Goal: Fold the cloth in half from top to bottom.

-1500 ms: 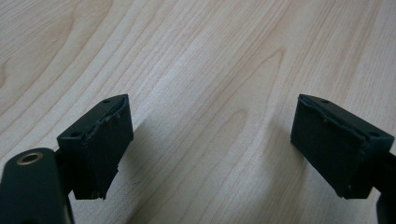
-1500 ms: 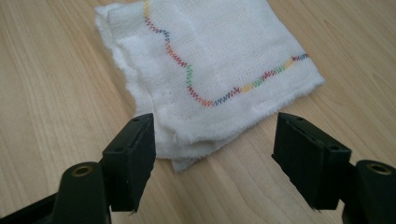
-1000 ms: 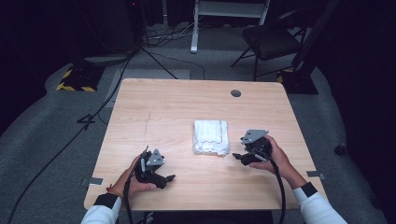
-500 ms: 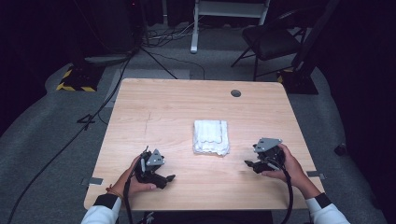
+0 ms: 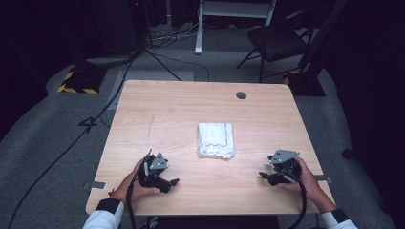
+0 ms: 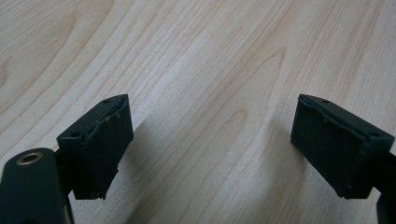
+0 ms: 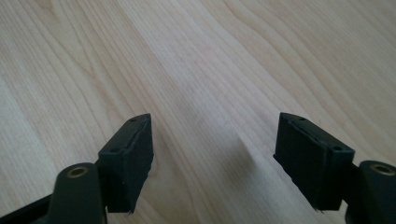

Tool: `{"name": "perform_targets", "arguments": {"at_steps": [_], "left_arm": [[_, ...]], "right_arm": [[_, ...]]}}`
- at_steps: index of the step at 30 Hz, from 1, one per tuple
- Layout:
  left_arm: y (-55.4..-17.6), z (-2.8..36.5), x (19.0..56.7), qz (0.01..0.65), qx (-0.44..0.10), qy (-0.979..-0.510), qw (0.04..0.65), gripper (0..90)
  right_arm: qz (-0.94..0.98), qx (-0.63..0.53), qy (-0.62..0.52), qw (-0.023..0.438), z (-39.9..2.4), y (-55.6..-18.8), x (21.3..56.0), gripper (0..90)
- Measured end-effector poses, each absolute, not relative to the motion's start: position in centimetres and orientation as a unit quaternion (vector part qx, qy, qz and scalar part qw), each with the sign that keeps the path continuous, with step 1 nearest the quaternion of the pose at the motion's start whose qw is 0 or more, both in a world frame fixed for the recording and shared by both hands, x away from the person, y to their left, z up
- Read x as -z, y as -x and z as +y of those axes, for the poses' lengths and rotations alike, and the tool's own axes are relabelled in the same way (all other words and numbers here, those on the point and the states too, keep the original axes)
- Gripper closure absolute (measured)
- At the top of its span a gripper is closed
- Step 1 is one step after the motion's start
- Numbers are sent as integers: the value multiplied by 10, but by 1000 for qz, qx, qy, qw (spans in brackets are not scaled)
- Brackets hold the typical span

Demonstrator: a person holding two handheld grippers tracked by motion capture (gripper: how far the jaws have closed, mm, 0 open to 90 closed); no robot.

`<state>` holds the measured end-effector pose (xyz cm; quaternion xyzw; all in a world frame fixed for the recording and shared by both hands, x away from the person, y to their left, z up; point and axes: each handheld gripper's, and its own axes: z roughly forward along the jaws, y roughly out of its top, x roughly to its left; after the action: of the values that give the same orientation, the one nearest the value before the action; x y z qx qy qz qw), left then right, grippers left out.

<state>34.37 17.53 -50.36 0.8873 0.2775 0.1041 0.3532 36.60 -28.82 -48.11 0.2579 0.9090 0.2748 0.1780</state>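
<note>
On the light wooden table (image 5: 162, 109), the folded white towel (image 5: 216, 140) lies flat near the middle, squared up and untouched, well apart from both of your tools. What changed in the last second is on your right side: your right hand has drawn away from the towel's right edge, where it sat a second ago, back toward you and out toward the table's right side. The towel has not shifted. To my eye that reads as a finished fold and a retreat, not a new approach; if you meant more work on the cloth, you now have to come back in.

Your right gripper (image 5: 265, 176) sits low over the wood near the front right corner, jaws pointing left across the table. In the right gripper view its jaws stand wide apart with bare table between them, holding nothing.

Your left gripper (image 5: 173, 182) has kept its place near the front left edge, jaws pointing right, your hand wrapped around its body. Its jaws are also spread wide over bare wood, empty.
</note>
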Motion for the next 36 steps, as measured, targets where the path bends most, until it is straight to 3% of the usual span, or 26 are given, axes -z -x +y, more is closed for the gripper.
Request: {"name": "perform_targets", "arguments": {"at_steps": [20, 36], "left_arm": [[-343, 175, 504, 278, -103, -887, 353, 131], [-344, 175, 504, 280, -105, -887, 353, 129]], "right_arm": [[837, -366, -372, 167, -363, -347, 504, 172], [830, -364, -385, 173, -367, -344, 504, 168]]}}
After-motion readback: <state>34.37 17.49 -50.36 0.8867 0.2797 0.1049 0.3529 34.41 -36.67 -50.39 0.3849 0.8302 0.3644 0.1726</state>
